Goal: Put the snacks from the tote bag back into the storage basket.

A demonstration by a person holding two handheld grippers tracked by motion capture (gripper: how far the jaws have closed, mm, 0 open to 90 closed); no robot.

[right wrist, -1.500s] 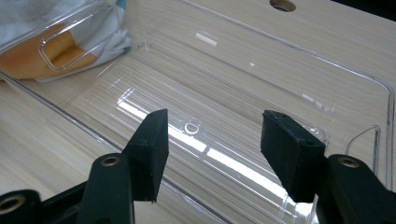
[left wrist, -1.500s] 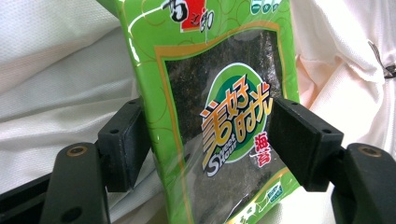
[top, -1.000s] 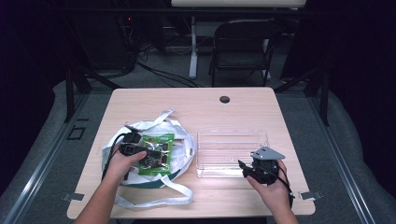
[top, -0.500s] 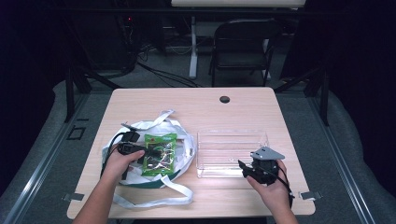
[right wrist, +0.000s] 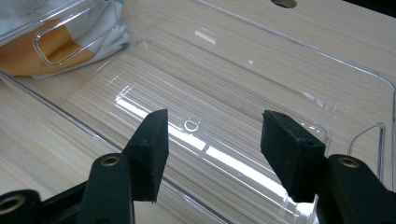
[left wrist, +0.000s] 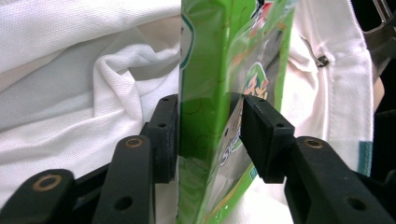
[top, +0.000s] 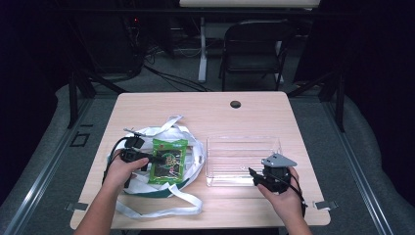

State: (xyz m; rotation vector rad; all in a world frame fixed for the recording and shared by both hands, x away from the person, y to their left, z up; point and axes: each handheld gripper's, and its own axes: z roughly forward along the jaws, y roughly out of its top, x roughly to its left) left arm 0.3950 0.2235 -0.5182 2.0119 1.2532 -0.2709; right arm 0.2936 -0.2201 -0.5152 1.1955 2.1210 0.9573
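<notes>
My left gripper [top: 155, 158] sits over the white bag [top: 188, 147] on the left half of the table [top: 254, 112]. Its jaws have just been closing, and now they pinch the green snack packet [top: 169, 160] between the pads [left wrist: 164, 135]; in the left gripper view the packet [left wrist: 210, 93] stands edge-on between them, with white cloth [left wrist: 84, 84] behind it. The packet lies on the bag, whose straps loop out across the wood towards me. To its right, just beside the bag, is the clear plastic tray [top: 243, 143]. My right gripper [top: 253, 176] rests at the tray's near right corner with its jaws spread wide and nothing between them; in the right gripper view they reach over the tray's rim [right wrist: 56, 108].
</notes>
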